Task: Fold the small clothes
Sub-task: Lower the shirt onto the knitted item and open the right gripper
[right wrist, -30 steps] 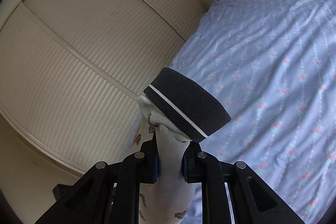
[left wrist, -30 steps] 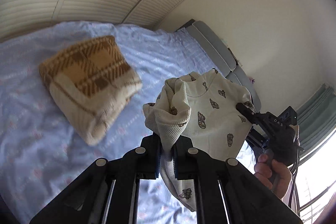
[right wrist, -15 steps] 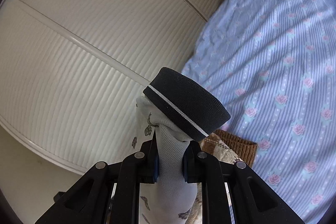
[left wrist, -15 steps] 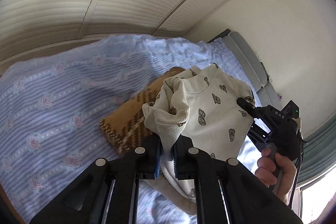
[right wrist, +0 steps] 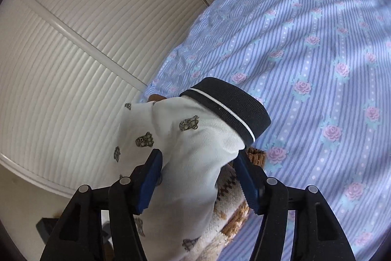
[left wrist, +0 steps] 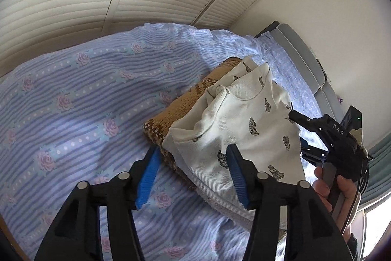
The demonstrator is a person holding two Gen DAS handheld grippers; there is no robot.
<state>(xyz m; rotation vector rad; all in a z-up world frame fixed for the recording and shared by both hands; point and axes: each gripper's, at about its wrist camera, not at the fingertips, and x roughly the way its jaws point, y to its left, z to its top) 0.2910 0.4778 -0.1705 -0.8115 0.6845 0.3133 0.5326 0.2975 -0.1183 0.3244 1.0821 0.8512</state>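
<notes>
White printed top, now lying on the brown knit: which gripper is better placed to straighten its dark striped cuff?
Probably right. The right gripper, open, straddles the white printed top just behind the cuff. The left gripper, also open, sits by the neckline end.

Bedspread [left wrist: 73, 102] open leftward — folded clothes [left wrist: 244, 138] block right.

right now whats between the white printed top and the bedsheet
A folded brown knit sweater lies between the white printed top and the floral bedsheet, clearest in the left wrist view.
</notes>
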